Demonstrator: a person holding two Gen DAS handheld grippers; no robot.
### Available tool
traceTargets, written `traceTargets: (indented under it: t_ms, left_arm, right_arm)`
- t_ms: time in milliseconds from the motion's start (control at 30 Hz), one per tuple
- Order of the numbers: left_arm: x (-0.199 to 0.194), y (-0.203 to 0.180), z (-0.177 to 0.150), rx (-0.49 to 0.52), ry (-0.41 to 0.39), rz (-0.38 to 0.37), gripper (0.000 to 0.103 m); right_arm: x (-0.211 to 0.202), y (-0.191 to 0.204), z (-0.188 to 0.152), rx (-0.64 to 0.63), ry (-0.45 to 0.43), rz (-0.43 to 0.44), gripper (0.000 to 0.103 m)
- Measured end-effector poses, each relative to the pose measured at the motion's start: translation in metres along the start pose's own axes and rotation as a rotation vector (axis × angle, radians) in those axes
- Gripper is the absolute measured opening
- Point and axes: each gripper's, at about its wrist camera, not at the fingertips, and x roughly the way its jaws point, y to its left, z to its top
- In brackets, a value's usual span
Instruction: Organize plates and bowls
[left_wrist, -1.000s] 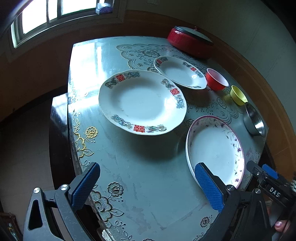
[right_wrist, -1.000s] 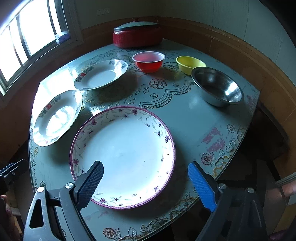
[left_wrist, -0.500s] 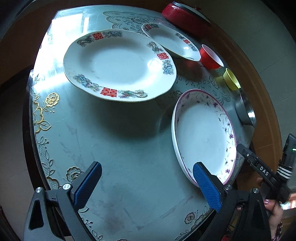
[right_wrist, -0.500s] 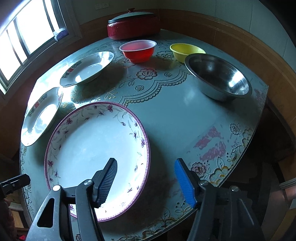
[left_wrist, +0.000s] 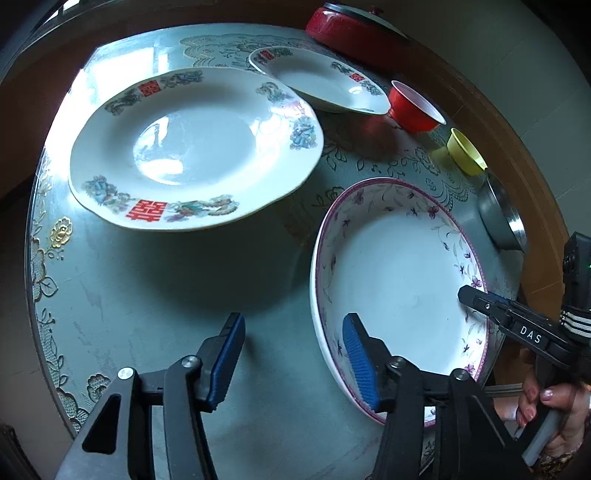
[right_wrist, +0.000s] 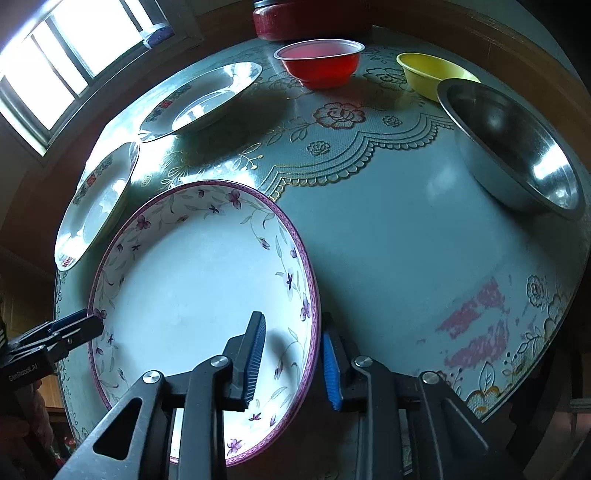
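Note:
A white plate with a purple floral rim (left_wrist: 399, 266) (right_wrist: 192, 280) lies at the table's near edge. My left gripper (left_wrist: 293, 363) straddles its left rim, one finger inside the plate and one over the table. Its jaws are closing and the pads stand apart from the rim. My right gripper (right_wrist: 291, 365) straddles the opposite rim, jaws also closing; the outer pad is close to the rim and the inner pad is still off it. A large white plate with red characters (left_wrist: 192, 147) (right_wrist: 96, 206) and a smaller matching plate (left_wrist: 321, 85) (right_wrist: 203, 99) lie farther back.
A red bowl (right_wrist: 319, 62), a yellow bowl (right_wrist: 432, 74) and a steel bowl (right_wrist: 517, 155) stand along the table's right side. A red lidded pot (left_wrist: 351, 26) sits at the back by the wall. The table (left_wrist: 166, 295) carries a glossy patterned cover, and a window (right_wrist: 66, 55) is at left.
Both grippers came down and forward onto the purple-rimmed plate. Their jaws narrowed from wide open and now straddle its opposite rims.

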Motion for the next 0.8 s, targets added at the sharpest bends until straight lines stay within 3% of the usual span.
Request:
traceTargets:
  t_ms: [167,400,800]
  left_arm:
    - [0.008,-0.019,0.000,0.062,-0.008,-0.017,0.033]
    - [0.012,-0.033,0.000,0.056,-0.034,0.033,0.032]
    - [0.032,-0.062,0.024,-0.018,-0.078,0.092,0.032]
  right_arm:
    - [0.005,-0.005,0.008,-0.052,0.015,0.019,0.018]
    - [0.013,-0.014,0.025,-0.099,0.025,0.081,0.016]
    - [0.021,-0.037,0.062,-0.163,0.032,0.091,0.016]
